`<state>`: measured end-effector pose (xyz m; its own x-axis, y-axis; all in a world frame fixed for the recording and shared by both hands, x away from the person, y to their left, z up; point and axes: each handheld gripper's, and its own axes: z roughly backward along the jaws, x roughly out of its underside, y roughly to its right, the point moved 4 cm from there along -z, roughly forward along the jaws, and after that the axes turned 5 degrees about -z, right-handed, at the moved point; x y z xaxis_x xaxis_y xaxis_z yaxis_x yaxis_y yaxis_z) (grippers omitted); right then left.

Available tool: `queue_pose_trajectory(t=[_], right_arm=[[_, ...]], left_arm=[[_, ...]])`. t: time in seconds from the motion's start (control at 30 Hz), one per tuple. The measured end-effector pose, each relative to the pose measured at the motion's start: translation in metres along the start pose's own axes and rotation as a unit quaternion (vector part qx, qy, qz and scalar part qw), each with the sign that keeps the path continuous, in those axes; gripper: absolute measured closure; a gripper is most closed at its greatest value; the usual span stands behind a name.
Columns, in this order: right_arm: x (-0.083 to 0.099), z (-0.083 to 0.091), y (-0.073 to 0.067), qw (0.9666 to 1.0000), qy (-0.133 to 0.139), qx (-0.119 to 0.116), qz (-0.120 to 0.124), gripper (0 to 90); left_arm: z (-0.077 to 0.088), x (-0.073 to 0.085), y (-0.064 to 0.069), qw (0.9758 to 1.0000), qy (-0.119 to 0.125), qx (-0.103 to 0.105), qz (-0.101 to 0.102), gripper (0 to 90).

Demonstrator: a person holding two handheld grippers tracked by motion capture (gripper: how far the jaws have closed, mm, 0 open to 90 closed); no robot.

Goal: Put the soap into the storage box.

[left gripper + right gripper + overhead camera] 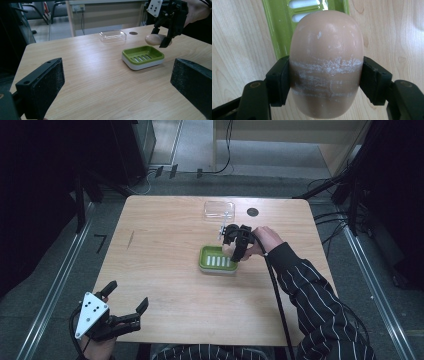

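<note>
Just off the far right corner of the green soap dish (143,57), my right tool (325,82) is clenched on the beige soap bar (326,62), held clear above the tabletop (165,245). The bar's long axis points from the tool toward the dish's slotted floor, so I judge the placement needs a short carry over the rim. My left tool (122,307) sits released, well apart near the tabletop's front edge.

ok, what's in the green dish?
Nothing lies in the dish, just its slots. The soap in the right claw hides part of it from that camera.
</note>
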<state>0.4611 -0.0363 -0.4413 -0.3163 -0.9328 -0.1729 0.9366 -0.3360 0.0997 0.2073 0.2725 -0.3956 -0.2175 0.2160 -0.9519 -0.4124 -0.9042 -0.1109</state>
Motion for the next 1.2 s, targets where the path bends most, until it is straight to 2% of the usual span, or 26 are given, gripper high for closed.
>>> queue_pose_trajectory(t=[0.03,0.13,0.67,1.2], right_arm=[[-0.001,-0.001,0.001,1.0000,0.002,0.001,0.006,33.6],[-0.003,-0.001,0.000,1.0000,0.002,-0.002,0.003,33.6],[-0.017,-0.006,-0.005,0.9998,0.006,-0.001,0.021,33.5],[-0.027,-0.011,-0.010,0.9996,0.007,-0.003,0.028,33.5]], left_arm=[[0.001,0.000,0.000,1.0000,0.000,-0.001,0.000,0.0],[0.002,0.001,-0.001,1.0000,0.000,-0.002,0.002,0.0],[0.006,0.002,-0.001,1.0000,-0.001,-0.009,0.003,0.0],[0.009,0.003,-0.001,0.9999,-0.001,-0.014,0.004,0.0]])
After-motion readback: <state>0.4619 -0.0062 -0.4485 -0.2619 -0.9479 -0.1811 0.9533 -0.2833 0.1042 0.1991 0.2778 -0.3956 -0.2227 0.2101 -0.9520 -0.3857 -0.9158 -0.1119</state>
